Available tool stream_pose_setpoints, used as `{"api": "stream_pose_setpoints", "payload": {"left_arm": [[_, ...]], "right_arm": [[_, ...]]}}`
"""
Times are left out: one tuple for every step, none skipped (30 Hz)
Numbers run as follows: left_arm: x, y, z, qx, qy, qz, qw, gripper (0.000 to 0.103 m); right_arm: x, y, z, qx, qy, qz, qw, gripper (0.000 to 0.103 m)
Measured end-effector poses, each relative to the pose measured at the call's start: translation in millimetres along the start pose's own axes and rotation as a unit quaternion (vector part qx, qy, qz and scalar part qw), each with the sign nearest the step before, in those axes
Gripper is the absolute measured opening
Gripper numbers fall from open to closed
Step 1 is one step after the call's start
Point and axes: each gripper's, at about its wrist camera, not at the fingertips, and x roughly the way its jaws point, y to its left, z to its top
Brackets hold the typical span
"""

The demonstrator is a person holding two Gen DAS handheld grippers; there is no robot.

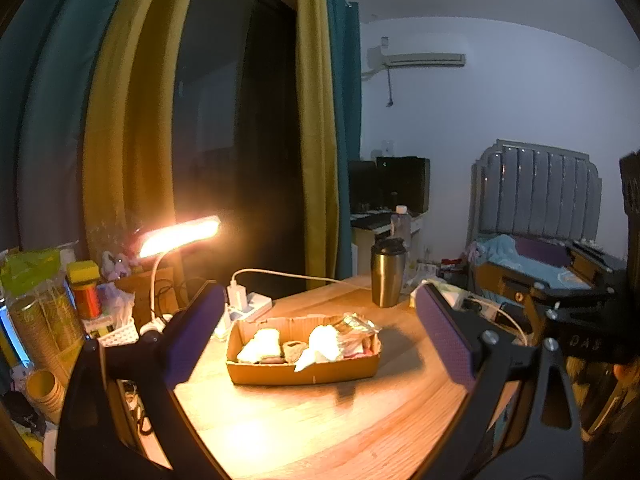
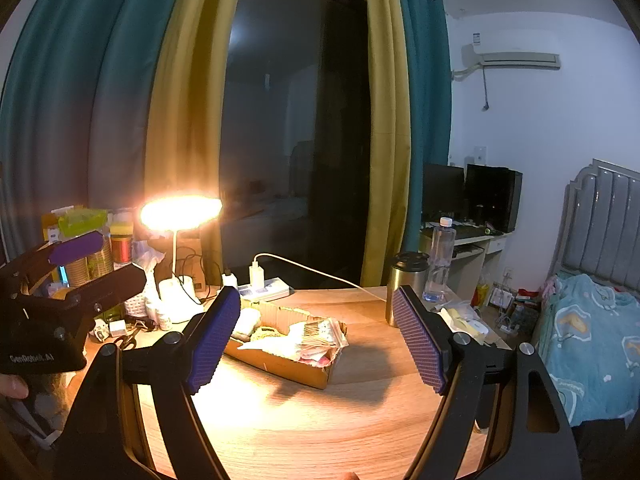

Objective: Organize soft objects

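Observation:
A shallow cardboard box (image 1: 304,374) (image 2: 288,364) lies on the wooden table (image 1: 320,432) under the lamp. It holds white rolled cloths (image 1: 262,344), a crumpled white piece (image 1: 326,340), a shiny packet (image 1: 356,324) and a bag of cotton swabs (image 2: 320,330). My left gripper (image 1: 316,332) is open, hovering in front of the box with nothing between its purple pads. My right gripper (image 2: 316,336) is open too, held above the table short of the box. The left gripper (image 2: 60,280) shows at the left of the right wrist view.
A lit desk lamp (image 1: 180,236) stands at the table's back left beside a power strip (image 1: 250,304) with a white cable. A steel tumbler (image 1: 387,272) and water bottle (image 2: 440,260) stand at the back right. Clutter of cans and bags (image 1: 52,304) fills the left. A bed (image 2: 592,340) lies right.

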Motion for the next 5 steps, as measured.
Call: {"api": "stream_pose_setpoints", "payload": {"left_arm": [[0.0,-0.5,-0.9,0.003,0.0,-0.001,1.0,0.097],[0.8,-1.6,-2.0,0.007,0.0,-0.001,1.0,0.097],[2.1,-2.3,-3.1,0.011,0.002,-0.003,0.9999,0.097],[4.0,-2.7,-4.7,0.013,0.005,-0.005,0.9999,0.097],[6.9,-2.6,-6.3,0.013,0.009,-0.006,0.9999,0.097]], "right_arm": [[2.1,0.4,-0.5,0.0,0.001,0.0,1.0,0.081],[3.7,0.7,-1.5,0.001,0.002,0.001,1.0,0.081],[6.2,1.1,-3.0,0.001,0.005,0.002,1.0,0.081],[10.3,1.2,-5.4,0.001,0.009,0.003,1.0,0.081],[14.7,1.9,-7.3,0.001,0.012,0.005,1.0,0.081]]}}
